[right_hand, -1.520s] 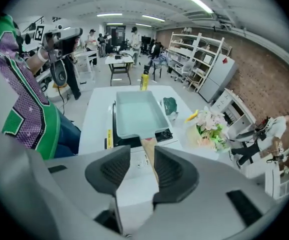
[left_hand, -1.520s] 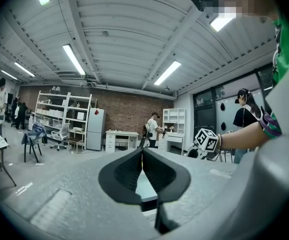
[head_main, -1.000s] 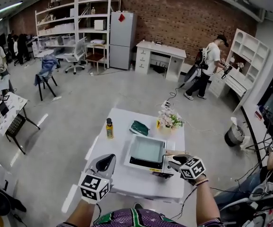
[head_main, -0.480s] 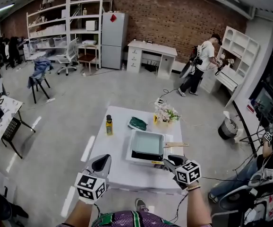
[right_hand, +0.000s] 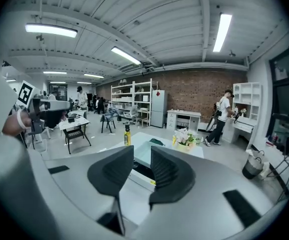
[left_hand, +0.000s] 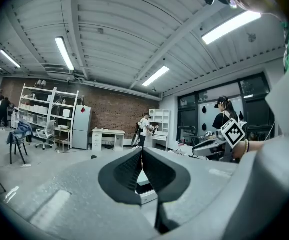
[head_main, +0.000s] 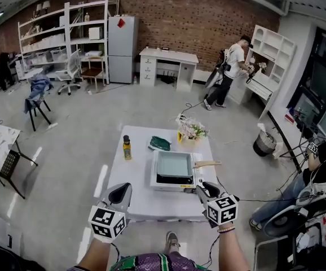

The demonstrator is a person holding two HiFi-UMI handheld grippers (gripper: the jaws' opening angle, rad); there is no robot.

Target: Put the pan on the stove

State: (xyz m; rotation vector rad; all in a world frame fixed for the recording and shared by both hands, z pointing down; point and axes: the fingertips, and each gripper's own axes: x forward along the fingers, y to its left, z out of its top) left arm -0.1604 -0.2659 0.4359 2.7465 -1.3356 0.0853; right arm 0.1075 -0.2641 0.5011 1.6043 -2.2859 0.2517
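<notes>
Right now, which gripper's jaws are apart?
The right gripper: its jaws have just been closing but stand apart, nothing between; on the left gripper they touch.

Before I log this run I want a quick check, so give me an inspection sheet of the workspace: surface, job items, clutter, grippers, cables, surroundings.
Surface: white table on a grey floor.
Job's things: square pan sits on the stove, handle pointing right.
Clutter: bottle, green item and flowers along the table's far side.
Grippers: left gripper shut, empty; right gripper open, jaws just been closing with nothing between them; neither touches the pan.
Cables: cable on the floor beyond the table.
Surroundings: shelves, fridge, person standing near the brick wall.
</notes>
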